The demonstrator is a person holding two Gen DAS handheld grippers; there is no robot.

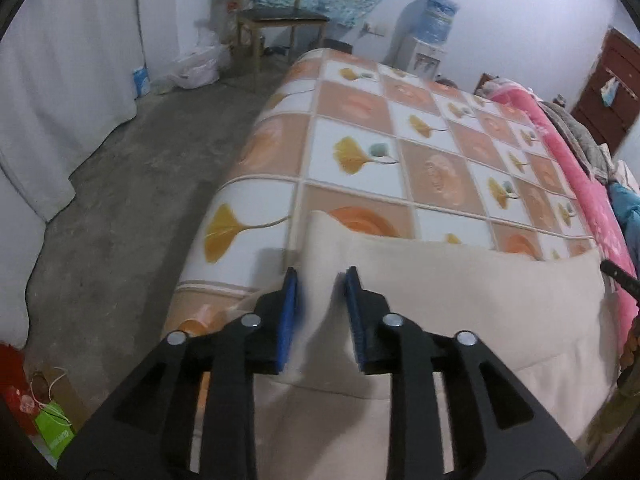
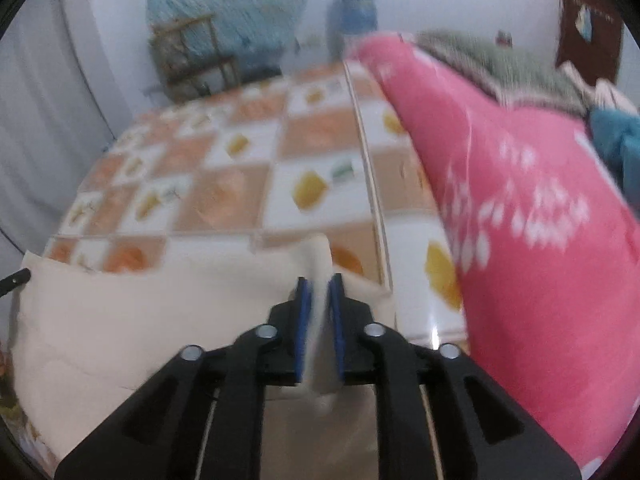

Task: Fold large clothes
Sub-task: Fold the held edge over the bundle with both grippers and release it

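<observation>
A large cream garment (image 1: 460, 292) lies across the near end of a bed with a checked orange-and-white leaf-print cover (image 1: 400, 140). My left gripper (image 1: 320, 280) holds its blue-padded jaws a hand's width apart over the garment's left corner, with cloth between them but not pinched. My right gripper (image 2: 319, 292) is shut on a bunched fold of the same cream garment (image 2: 140, 312) at its right edge and lifts it a little off the bed cover (image 2: 224, 184). The right gripper's tip shows at the far right of the left wrist view (image 1: 618, 276).
A rolled pink blanket (image 2: 532, 208) lies along the bed's right side, with grey and blue clothes (image 2: 616, 140) behind it. A chair (image 1: 280, 16), water dispenser (image 1: 428, 36) and plastic bags (image 1: 196, 68) stand beyond the bed. Grey floor (image 1: 132, 200) and white curtain (image 1: 68, 80) are left.
</observation>
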